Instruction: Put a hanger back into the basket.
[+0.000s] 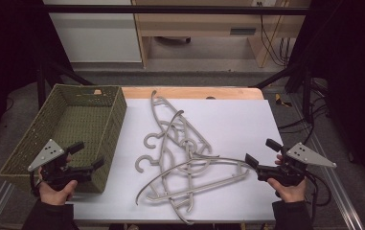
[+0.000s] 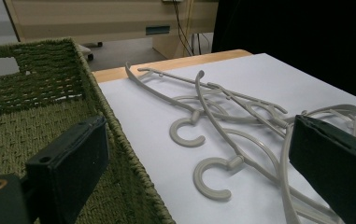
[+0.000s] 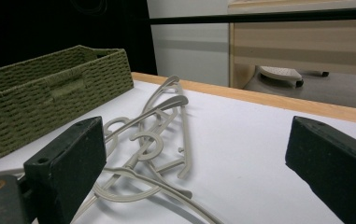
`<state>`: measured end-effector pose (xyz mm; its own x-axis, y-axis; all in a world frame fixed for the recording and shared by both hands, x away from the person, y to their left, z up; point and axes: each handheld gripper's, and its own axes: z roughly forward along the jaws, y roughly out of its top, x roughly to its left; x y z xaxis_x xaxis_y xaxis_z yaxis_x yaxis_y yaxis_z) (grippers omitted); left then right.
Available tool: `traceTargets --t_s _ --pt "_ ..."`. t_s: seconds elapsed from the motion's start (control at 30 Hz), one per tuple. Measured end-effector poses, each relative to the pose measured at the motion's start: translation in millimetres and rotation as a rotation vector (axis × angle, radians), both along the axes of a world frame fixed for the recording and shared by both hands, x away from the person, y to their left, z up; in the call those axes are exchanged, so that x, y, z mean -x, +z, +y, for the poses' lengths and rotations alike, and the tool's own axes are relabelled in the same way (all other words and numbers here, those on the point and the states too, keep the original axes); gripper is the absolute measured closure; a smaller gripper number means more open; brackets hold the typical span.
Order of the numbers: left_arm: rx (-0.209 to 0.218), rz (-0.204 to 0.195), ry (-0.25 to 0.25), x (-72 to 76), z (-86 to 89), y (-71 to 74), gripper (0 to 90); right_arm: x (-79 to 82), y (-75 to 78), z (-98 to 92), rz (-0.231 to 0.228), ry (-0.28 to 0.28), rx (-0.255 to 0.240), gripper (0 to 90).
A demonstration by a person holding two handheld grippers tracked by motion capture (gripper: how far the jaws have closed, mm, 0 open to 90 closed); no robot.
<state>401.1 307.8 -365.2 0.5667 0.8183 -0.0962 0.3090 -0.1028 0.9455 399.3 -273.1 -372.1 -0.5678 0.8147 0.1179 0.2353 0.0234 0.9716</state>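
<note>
Woven green basket, its near wall partly behind the left gripper, sits left of the tangled grey hangers on the white tabletop. Hanger overlaps are hard to separate. Right gripper spread, empty; left likewise.

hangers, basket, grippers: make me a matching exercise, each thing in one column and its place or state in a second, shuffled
Things:
1. hangers
2. basket
3. left gripper
4. right gripper

Places or states:
A. open, at the right edge of the white sheet
B. tangled in a pile on the white sheet
C. open, over the basket's near right corner
D. green, woven, at the table's left

Pairs: 1-B, 2-D, 3-C, 4-A
</note>
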Motion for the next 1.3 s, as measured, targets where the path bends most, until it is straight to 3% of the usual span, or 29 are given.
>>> traceTargets --t_s 0.3,0.7,0.97,1.0,1.2,1.3 --pt "-0.002 -0.003 -0.007 1.5 -4.5 4.3 5.1 0.1 0.9 1.2 0.001 0.004 0.005 5.3" --pt "-0.051 0.013 -0.044 -0.4 -26.3 12.1 5.7 2.2 4.3 6.6 0.003 0.012 0.022 5.2" --pt "-0.11 0.043 -0.103 -5.0 -53.0 13.3 5.9 0.2 3.3 10.4 0.005 0.015 0.028 5.1" --pt "-0.136 0.056 -0.124 -6.8 -63.9 11.4 6.0 0.1 3.2 10.9 0.008 0.016 0.029 5.1" --pt "-0.165 0.085 -0.163 -10.9 -79.6 5.2 6.6 -0.9 2.2 12.5 0.016 0.023 0.036 5.1" --pt "-0.2 0.109 -0.19 -15.0 -92.5 -1.2 7.1 -1.7 1.6 13.5 0.018 0.026 0.045 5.0"
